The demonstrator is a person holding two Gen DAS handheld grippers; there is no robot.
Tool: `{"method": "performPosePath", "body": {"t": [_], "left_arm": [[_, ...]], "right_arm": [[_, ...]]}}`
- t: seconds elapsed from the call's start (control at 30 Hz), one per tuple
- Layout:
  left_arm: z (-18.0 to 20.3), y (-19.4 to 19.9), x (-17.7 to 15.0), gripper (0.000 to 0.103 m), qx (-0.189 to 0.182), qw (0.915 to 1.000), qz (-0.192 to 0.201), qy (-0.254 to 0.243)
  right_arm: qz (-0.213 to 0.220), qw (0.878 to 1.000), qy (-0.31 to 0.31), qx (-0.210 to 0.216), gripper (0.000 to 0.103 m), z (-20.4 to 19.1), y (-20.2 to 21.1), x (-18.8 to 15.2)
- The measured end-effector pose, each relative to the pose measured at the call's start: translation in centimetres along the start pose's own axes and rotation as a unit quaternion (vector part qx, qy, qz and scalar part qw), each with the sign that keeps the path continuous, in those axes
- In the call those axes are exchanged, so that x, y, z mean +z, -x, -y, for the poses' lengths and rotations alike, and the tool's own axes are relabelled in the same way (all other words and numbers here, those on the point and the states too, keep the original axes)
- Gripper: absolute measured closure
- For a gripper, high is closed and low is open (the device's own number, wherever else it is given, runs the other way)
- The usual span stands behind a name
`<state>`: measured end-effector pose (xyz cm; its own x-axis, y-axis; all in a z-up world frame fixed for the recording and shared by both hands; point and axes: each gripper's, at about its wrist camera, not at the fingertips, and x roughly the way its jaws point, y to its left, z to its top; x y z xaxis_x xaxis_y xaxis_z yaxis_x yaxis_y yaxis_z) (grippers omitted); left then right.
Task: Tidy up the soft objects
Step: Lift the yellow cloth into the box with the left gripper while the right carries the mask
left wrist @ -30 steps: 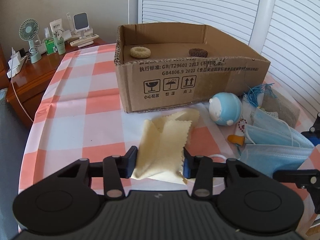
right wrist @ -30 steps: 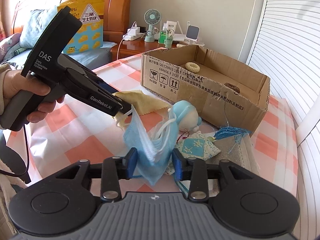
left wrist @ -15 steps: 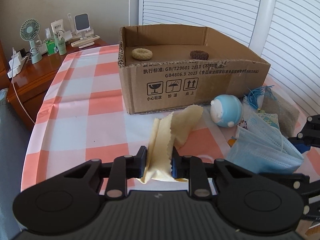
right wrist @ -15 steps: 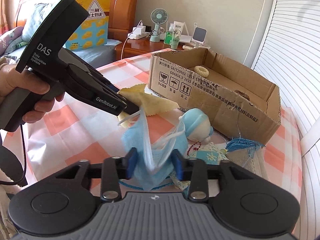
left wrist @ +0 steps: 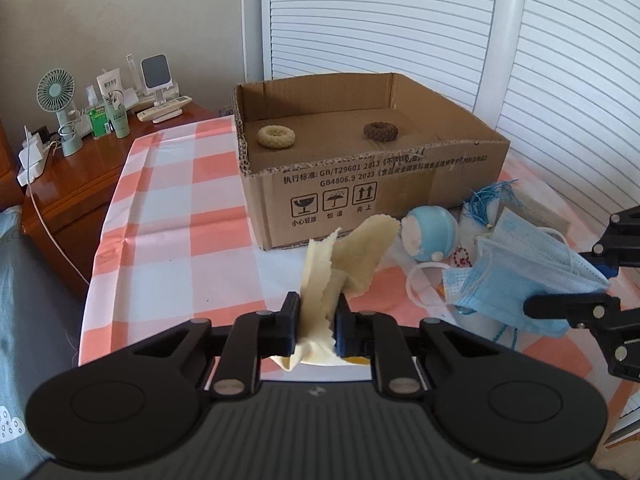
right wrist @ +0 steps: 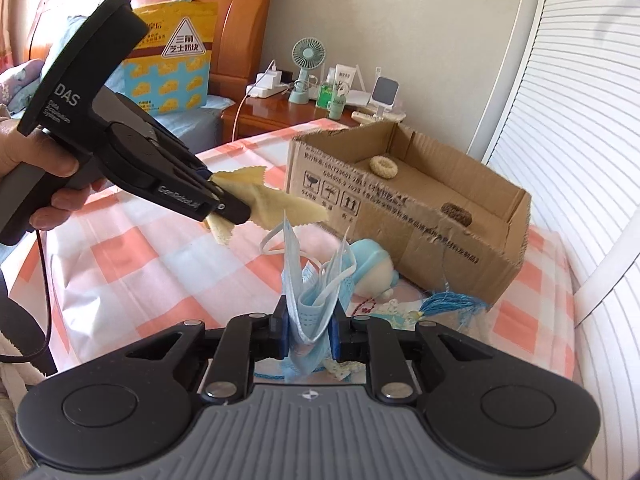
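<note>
Two rings lie in the box (left wrist: 372, 184) ahead; left fingers (left wrist: 317, 316) clench the yellow cloth (left wrist: 352, 256), right fingers (right wrist: 307, 330) the masks (right wrist: 310, 280); toy (left wrist: 430, 232) and tassel remain outside.

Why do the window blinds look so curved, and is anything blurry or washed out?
Left wrist view: fisheye lens bows the blinds and darkens the corners; cardboard box and yellow cloth look sharp. Right wrist view: same bending, sunlight whitens the blinds; blue face masks stay clear.
</note>
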<state>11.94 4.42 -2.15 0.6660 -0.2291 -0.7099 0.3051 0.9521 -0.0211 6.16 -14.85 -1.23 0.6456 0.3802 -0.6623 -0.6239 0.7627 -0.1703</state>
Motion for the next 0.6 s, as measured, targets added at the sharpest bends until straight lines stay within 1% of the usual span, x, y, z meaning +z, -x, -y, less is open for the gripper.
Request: {"method": "performPosePath", "body": {"t": [0.13,0.3,0.47,0.6], "left_arm": [[0.1,1.7,1.2,0.088,-0.007,0.9998,0.013,-0.014],[0.6,2.6,4.2,0.088,0.0,0.9983,0.041,-0.042],[1.1,1.1,8.0,0.088,0.01,0.9955,0.066,-0.067],[1.5,-1.2,10.7,0.088,0.017,0.9941,0.07,-0.081]], "right_arm": [[0.016,1.0,-0.001,-0.01,0.082,0.7,1.5,0.5],[0.035,0.999,-0.003,-0.033,0.082,2.0,3.0,1.3],[0.052,0.997,-0.008,-0.052,0.082,3.8,3.9,2.2],[0.06,0.996,-0.011,-0.067,0.082,5.0,4.2,2.9]]}}
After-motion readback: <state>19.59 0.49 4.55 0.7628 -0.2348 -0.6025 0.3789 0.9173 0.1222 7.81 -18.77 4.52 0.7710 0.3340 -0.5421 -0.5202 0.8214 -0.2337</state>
